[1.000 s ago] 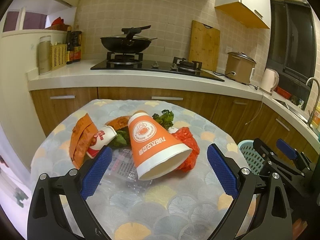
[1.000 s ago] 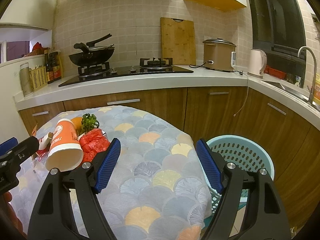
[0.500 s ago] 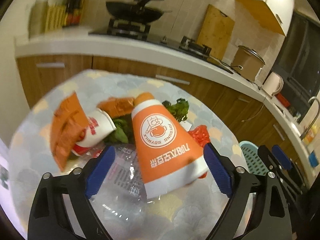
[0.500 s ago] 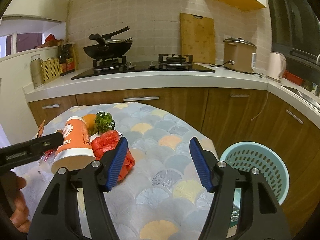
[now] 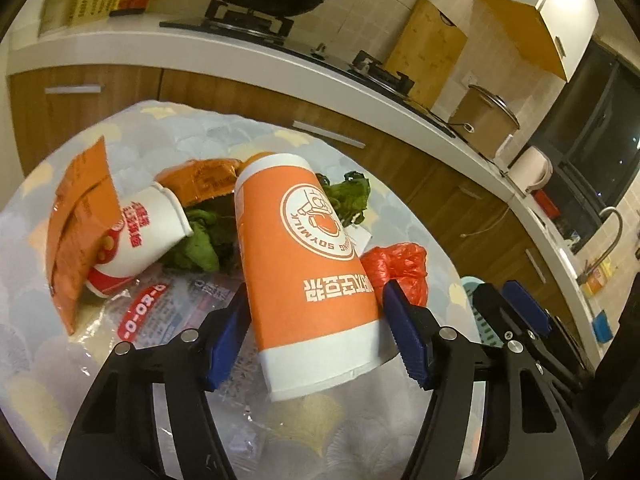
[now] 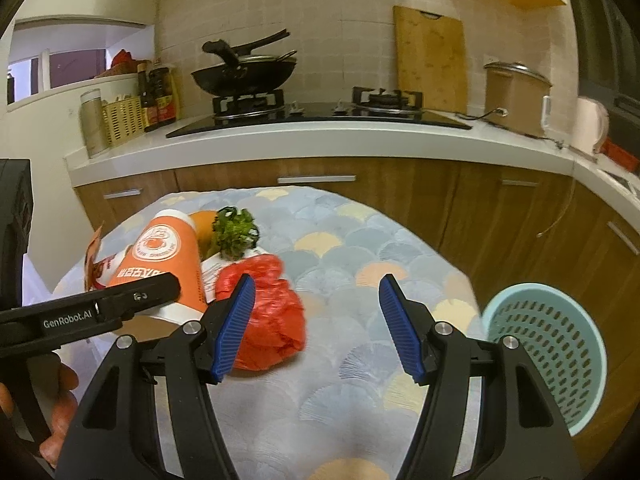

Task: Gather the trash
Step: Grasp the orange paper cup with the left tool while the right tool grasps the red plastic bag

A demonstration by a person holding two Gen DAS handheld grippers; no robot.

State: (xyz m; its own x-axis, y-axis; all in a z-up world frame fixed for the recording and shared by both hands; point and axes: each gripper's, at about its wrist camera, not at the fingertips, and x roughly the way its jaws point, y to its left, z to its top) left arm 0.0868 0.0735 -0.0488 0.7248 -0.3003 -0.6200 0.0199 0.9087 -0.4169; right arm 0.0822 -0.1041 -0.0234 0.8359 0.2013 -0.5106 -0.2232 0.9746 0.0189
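Observation:
A big orange soymilk cup (image 5: pixel 308 276) lies on its side in a trash pile on the table. My left gripper (image 5: pixel 318 336) has its jaws around the cup's wide end, both pads against its sides. The cup also shows in the right wrist view (image 6: pixel 160 256). Around it lie a small red-and-white cup (image 5: pixel 140 236), an orange wrapper (image 5: pixel 76 232), green leaves (image 5: pixel 200 244), a clear plastic bag (image 5: pixel 160 312) and a red plastic bag (image 6: pixel 268 316). My right gripper (image 6: pixel 316 328) is open and empty, just right of the red bag.
A light blue perforated basket (image 6: pixel 548 356) stands on the floor right of the table (image 6: pixel 360 264). Behind the table runs a counter (image 6: pixel 320 140) with a wok, a stove, a cutting board and a rice cooker.
My left gripper moved forward and down and narrowed around the orange cup. My right gripper swung left toward the red bag.

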